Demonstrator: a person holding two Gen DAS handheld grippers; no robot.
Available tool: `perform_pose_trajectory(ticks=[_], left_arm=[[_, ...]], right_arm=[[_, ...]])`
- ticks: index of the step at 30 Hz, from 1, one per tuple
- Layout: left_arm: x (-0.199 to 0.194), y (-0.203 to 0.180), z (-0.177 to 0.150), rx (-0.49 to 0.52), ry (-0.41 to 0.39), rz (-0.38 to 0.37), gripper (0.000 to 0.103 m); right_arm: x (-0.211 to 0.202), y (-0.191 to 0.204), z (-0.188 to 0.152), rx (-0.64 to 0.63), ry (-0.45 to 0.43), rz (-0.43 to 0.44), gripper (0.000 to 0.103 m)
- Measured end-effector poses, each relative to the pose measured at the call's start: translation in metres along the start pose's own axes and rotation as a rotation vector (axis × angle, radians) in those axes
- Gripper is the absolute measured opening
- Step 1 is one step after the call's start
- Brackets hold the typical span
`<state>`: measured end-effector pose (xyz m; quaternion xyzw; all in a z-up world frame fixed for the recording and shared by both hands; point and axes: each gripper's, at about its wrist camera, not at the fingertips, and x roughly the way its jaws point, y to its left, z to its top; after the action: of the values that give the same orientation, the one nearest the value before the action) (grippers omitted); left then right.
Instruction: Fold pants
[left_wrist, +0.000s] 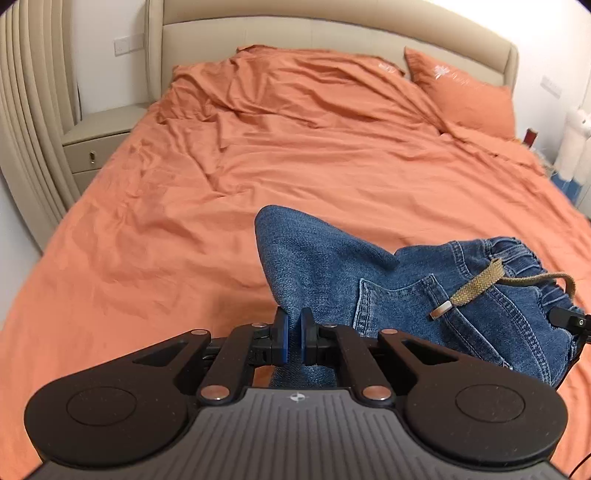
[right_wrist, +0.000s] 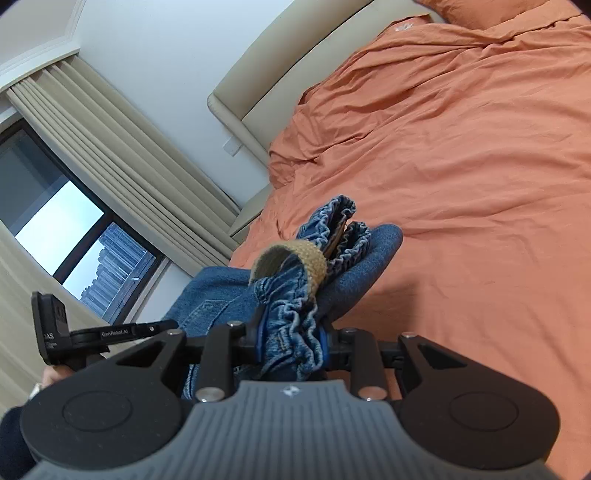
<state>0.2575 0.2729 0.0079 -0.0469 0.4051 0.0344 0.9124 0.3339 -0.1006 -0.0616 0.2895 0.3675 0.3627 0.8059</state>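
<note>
While the orange bedsheet (left_wrist: 229, 192) lies rumpled across the bed, the blue denim pants (left_wrist: 424, 295) are held up above its near edge between both tools. Left gripper (left_wrist: 294, 334): blue pads pinched onto a fold of denim, fabric rising in a peak beyond them. Right gripper (right_wrist: 291, 341): clamped on the gathered elastic waistband (right_wrist: 295, 325). Tan drawstring (left_wrist: 476, 284) loops across the waist. How much of the pants touches the sheet is unclear. Orange pillow (left_wrist: 465, 96) by the beige headboard (left_wrist: 332, 33).
</note>
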Motion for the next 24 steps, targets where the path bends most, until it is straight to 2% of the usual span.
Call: perform_pose_trajectory(ticks=[6,11,15,20,22,24], left_arm=[[0.058,0.023,-0.022,-0.03,0.084,-0.028,0.006],[0.092,0.037,-0.049,-0.015,0.145,-0.018,0.006],[0.1,0.049,-0.06,-0.036,0.152,-0.053,0.006],[0.11,0.046,-0.066,-0.034,0.189,-0.057,0.008],[0.111,0.046,-0.063,-0.04,0.199,-0.045,0.012],[0.107,0.043,-0.06,-0.031,0.203,-0.017,0.02]], right_arm=[[0.044,-0.019,-0.014,0.009,0.049,-0.048,0.022],[0.055,-0.044,-0.038,0.004,0.118,-0.102,0.022],[0.059,-0.061,-0.054,0.03,0.151,-0.134,0.022],[0.072,-0.081,-0.067,0.102,0.175,-0.185,0.024],[0.073,-0.081,-0.067,0.114,0.177,-0.199,0.024],[0.076,-0.074,-0.064,0.091,0.187,-0.229,0.027]])
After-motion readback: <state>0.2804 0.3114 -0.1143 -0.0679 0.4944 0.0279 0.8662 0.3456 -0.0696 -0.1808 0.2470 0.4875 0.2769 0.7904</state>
